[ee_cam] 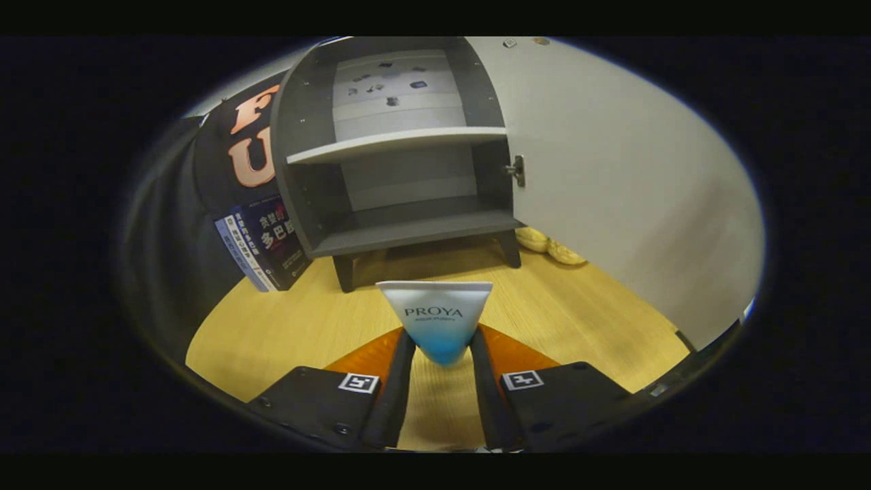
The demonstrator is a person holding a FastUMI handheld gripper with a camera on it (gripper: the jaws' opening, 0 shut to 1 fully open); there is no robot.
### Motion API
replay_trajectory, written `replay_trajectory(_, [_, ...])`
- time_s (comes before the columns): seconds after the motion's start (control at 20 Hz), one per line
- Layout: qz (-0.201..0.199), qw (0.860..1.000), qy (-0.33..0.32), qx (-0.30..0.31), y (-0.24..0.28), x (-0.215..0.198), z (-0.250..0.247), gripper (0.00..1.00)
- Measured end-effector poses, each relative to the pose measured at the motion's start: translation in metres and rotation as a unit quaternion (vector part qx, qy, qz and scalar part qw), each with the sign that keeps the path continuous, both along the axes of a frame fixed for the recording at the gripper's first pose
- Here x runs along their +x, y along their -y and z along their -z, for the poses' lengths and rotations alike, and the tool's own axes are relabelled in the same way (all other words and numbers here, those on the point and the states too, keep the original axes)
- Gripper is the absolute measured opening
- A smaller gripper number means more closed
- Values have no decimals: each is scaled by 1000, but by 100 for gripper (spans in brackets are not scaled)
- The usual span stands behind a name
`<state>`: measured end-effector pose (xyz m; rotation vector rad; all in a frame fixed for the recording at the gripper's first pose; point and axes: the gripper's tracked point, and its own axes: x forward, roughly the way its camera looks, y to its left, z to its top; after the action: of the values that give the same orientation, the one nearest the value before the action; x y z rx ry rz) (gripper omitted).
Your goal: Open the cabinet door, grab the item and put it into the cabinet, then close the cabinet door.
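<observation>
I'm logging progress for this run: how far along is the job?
Done: the cabinet door stands wide open, and the tube is grabbed. In hand: the gripper is shut on the tube, both fingers pressing its lower end, held above the wooden table just ahead of the cabinet. Left: set the tube on one of the bare shelves, let go, and close the door.

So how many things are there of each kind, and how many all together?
Cabinet with its door open: 1
Books leaning beside the cabinet: 2
Yellow bananas behind the door, as far as I can tell: 2
Cosmetic tube clamped between the gripper fingers: 1
Total: 6
</observation>
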<state>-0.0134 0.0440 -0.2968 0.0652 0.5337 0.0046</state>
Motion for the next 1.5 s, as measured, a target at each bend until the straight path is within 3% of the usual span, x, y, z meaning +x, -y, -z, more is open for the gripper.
replay_trajectory(0.4, [-41,990,137,1,-29,60,-179,52])
replay_trajectory(0.75, [-60,978,198,-9,-43,150,-286,52])
replay_trajectory(1.0, [-48,983,177,1,-42,229,-301,52])
replay_trajectory(1.15, [-38,989,143,-13,-34,269,-285,51])
replay_trajectory(1.5, [-59,996,46,-38,-45,309,-225,52])
